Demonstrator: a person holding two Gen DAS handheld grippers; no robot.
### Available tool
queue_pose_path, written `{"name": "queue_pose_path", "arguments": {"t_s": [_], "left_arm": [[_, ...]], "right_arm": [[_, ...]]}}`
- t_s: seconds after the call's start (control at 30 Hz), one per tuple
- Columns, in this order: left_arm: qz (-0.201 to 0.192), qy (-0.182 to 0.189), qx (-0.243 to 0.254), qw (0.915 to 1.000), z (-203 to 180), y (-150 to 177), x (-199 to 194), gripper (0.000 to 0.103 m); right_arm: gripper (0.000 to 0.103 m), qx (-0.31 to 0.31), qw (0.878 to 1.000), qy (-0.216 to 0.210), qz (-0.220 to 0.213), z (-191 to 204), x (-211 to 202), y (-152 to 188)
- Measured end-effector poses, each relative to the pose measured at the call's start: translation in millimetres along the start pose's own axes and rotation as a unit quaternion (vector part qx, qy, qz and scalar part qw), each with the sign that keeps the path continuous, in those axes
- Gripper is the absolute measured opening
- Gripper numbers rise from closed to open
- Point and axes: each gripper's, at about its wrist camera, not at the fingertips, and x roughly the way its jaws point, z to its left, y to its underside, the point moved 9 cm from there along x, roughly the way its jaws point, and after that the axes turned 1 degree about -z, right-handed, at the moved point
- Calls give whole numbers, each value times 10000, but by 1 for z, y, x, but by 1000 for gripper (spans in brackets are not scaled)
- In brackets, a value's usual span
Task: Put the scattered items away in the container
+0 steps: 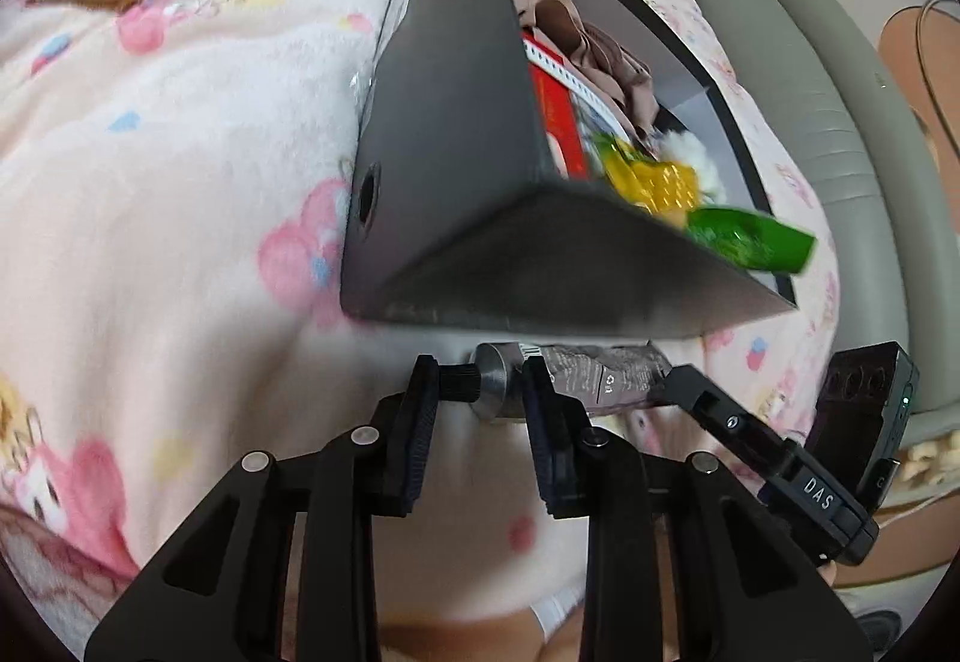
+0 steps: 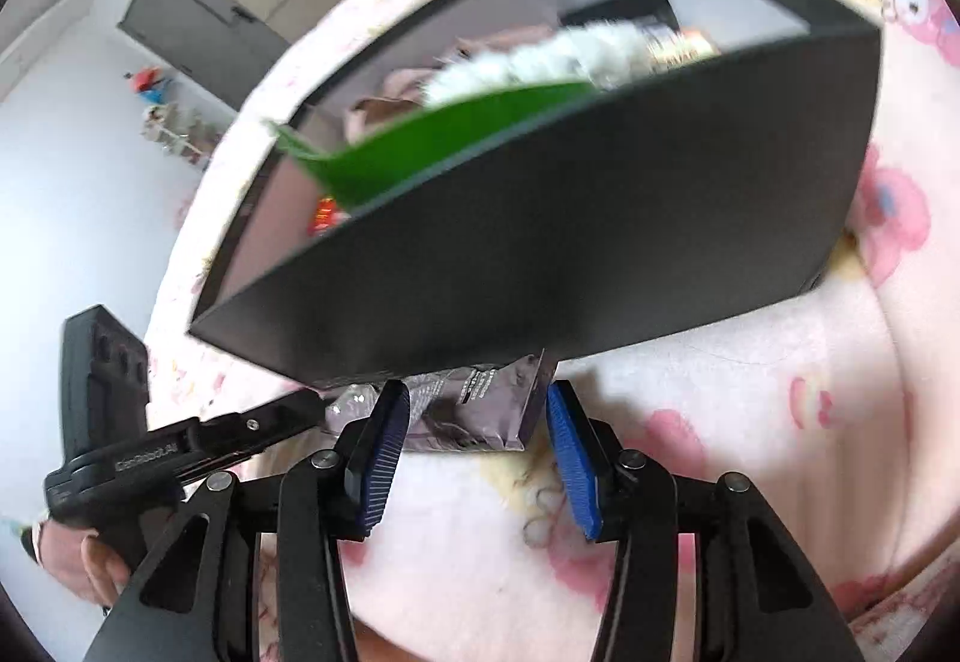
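- Left wrist view: the left claw (image 1: 479, 367) looks clenched on the cap end of a grey tube (image 1: 606, 374). One pad sits against the black cap and the other against the shoulder just behind it.
- From that claw the tube runs off sideways, toward the right claw (image 1: 690, 392), which meets it at the far, crimped end. The long axis therefore lies across both claws, not along either.
- Right wrist view: the flat tail of the tube sits between the blue pads. The inner pad overlaps it and the outer one is just beside its edge, so I cannot tell whether this claw is gripping or only bracketing it.
- The dark box (image 1: 456, 134) stands directly ahead of both claws, with its near wall rising above the tube, which lies close along the foot of that wall on the pink blanket (image 1: 180, 194).
- Clothing, a red pack, something white and fluffy and a green packet (image 1: 750, 242) are already in the box, the packet poking over the near rim.
- My reading is that the tube has to go up and forward over that wall, kept level. The left claw has the surer hold, so the tail end may sag or catch the rim.
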Motion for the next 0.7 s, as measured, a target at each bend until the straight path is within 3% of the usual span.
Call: {"name": "queue_pose_path", "arguments": {"t_s": [0.2, 0.37, 0.57, 0.7], "left_arm": [[133, 84, 317, 9994, -8, 30, -17, 27], [-68, -40, 522, 9986, -17, 24, -16, 27], [-509, -7, 437, 9977, -22, -3, -13, 27], [-582, -66, 579, 9966, -23, -4, -16, 27]], "right_arm": [[44, -377, 9990, 16, 254, 7, -29, 19], [44, -656, 9971, 306, 255, 11, -31, 28], [44, -789, 9968, 161, 37, 21, 1, -4], [44, -497, 9983, 128, 293, 8, 22, -3]]}}
